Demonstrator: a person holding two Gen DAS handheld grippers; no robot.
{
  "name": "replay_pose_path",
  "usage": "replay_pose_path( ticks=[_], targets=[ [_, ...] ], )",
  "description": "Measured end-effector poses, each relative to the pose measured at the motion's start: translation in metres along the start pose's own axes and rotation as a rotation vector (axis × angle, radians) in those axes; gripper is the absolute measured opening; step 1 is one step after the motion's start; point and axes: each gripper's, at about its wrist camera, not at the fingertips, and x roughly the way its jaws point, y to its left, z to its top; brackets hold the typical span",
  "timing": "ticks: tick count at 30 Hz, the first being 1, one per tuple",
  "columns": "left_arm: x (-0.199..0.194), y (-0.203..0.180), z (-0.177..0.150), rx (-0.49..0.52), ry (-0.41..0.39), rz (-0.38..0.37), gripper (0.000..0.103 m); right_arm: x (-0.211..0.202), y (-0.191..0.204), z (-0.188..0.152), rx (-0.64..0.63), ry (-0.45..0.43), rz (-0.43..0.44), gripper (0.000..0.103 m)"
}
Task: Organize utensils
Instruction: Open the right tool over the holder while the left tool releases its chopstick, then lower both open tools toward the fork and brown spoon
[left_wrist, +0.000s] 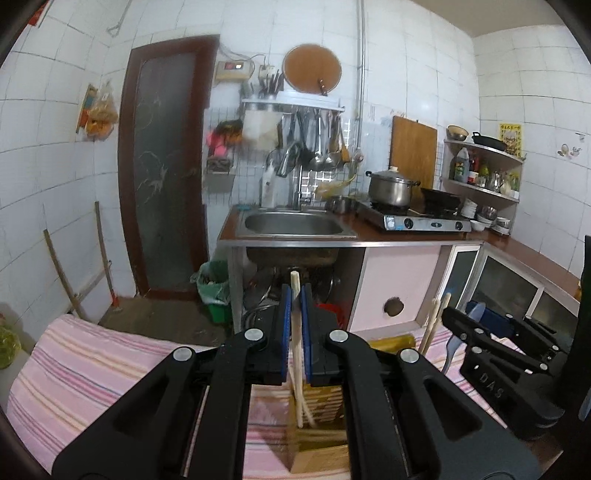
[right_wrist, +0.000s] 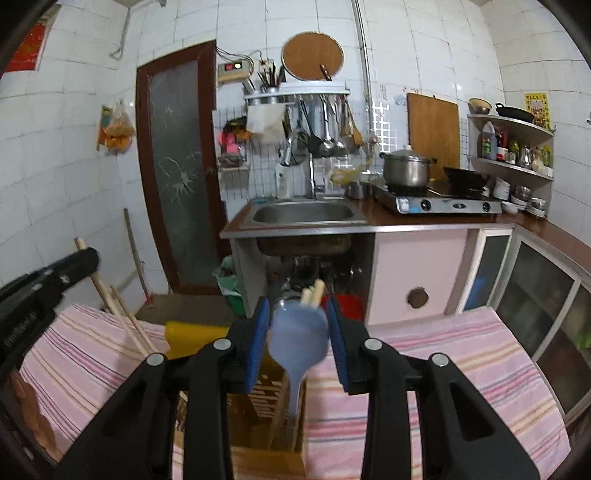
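The left gripper (left_wrist: 295, 295) was pressed together on a pale wooden chopstick (left_wrist: 295, 332), pinching it upright between the blue pads (left_wrist: 285, 325), tip poking out above them at 12 o'clock. Its lower end ran down into the wooden utensil holder (left_wrist: 321, 454) that stood on the pink striped cloth (left_wrist: 92, 362). A 2nd chopstick looked to cross it down inside the box, though blur made that hard to settle.

Over on the right wrist view, the right gripper (right_wrist: 299, 317) stood part spread, and the blue plastic spoon (right_wrist: 297, 332) sat bowl-up between the pads without either pad clearly touching it. Its handle went down into the holder (right_wrist: 269, 406) below. 2 pale chopstick ends (right_wrist: 313, 291) showed just behind the bowl at 1 o'clock. From the left view, the right gripper (left_wrist: 458, 321) sat out at 3 o'clock, near 2 more chopsticks (left_wrist: 436, 317) leaning up from a slot.

Handling, as I judged it: the chopstick was light, stiff and thin, smooth enough to swivel in a pinch, so a hold near the upper third, squarely across the pads, looked best for steering it into a slot. The spoon seemed light and rigid too, but its rounded bowl would slide off flat pads; the narrow neck just under the bowl looked like the safer place to take it. Neither looked fragile. The holder itself looked light enough to tip if a stick were levered against its rim.
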Motion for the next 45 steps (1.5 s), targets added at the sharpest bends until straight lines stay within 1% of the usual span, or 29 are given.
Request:
replay_pose_path(
  ticks=[1,2,3,4,5,6,8,10,12,14,18,22,24,29,33,37,40,41,42,44,45],
  targets=[
    [-0.003,0.003,0.002,0.002,0.01,-0.004,0.013,-0.004,-0.001,0.0,0.002,0.003,-0.013,0.047],
    [-0.008,0.006,0.003,0.003,0.021,-0.001,0.033,-0.009,-0.003,0.0,0.006,0.004,-0.03,0.056],
    [-0.015,0.01,0.005,-0.001,0.021,0.009,0.046,-0.016,-0.005,0.0,0.011,0.004,-0.045,0.058],
    [-0.023,0.014,0.006,-0.008,0.01,0.018,0.067,-0.025,-0.009,0.0,0.022,0.008,-0.062,0.058],
    [-0.031,0.017,0.007,-0.015,-0.002,0.026,0.077,-0.031,-0.012,0.0,0.03,0.012,-0.069,0.06],
    [-0.043,0.024,0.007,-0.024,-0.015,0.036,0.08,-0.04,-0.015,-0.001,0.039,0.016,-0.083,0.064],
    [-0.058,0.033,0.004,-0.029,-0.001,0.04,0.091,-0.06,-0.019,-0.004,0.05,0.017,-0.126,0.068],
    [-0.074,0.045,-0.001,-0.042,0.01,0.043,0.096,-0.078,-0.018,-0.009,0.048,0.013,-0.148,0.072],
    [-0.09,0.056,-0.012,-0.04,0.019,0.068,0.098,-0.099,-0.012,-0.021,0.028,0.01,-0.159,0.078],
    [-0.098,0.063,-0.022,-0.032,0.04,0.087,0.098,-0.111,-0.004,-0.035,0.009,0.018,-0.169,0.08],
    [-0.111,0.081,-0.058,-0.027,0.105,0.121,0.098,-0.124,0.018,-0.077,-0.024,0.07,-0.158,0.081],
    [-0.116,0.096,-0.097,-0.006,0.179,0.153,0.098,-0.123,0.039,-0.126,-0.045,0.172,-0.133,0.081],
    [-0.116,0.104,-0.119,-0.002,0.228,0.161,0.098,-0.121,0.051,-0.153,-0.05,0.229,-0.109,0.081],
    [-0.115,0.128,-0.171,-0.041,0.357,0.17,0.098,-0.116,0.079,-0.199,-0.094,0.355,-0.087,0.081],
    [-0.113,0.142,-0.198,-0.047,0.41,0.19,0.098,-0.112,0.099,-0.217,-0.133,0.428,-0.094,0.081],
    [-0.104,0.148,-0.206,-0.061,0.439,0.204,0.098,-0.104,0.115,-0.22,-0.139,0.47,-0.073,0.08],
    [-0.1,0.149,-0.207,-0.046,0.442,0.225,0.098,-0.099,0.129,-0.221,-0.177,0.488,-0.063,0.079],
    [-0.1,0.15,-0.207,-0.038,0.44,0.233,0.098,-0.096,0.133,-0.222,-0.181,0.491,-0.067,0.077],
    [-0.099,0.151,-0.207,-0.035,0.44,0.236,0.098,-0.094,0.135,-0.222,-0.175,0.489,-0.065,0.07],
    [-0.099,0.152,-0.209,-0.03,0.44,0.24,0.098,-0.087,0.137,-0.222,-0.147,0.5,-0.049,0.062],
    [-0.097,0.152,-0.209,-0.029,0.441,0.241,0.098,-0.084,0.137,-0.221,-0.138,0.501,-0.05,0.06]
  ],
)
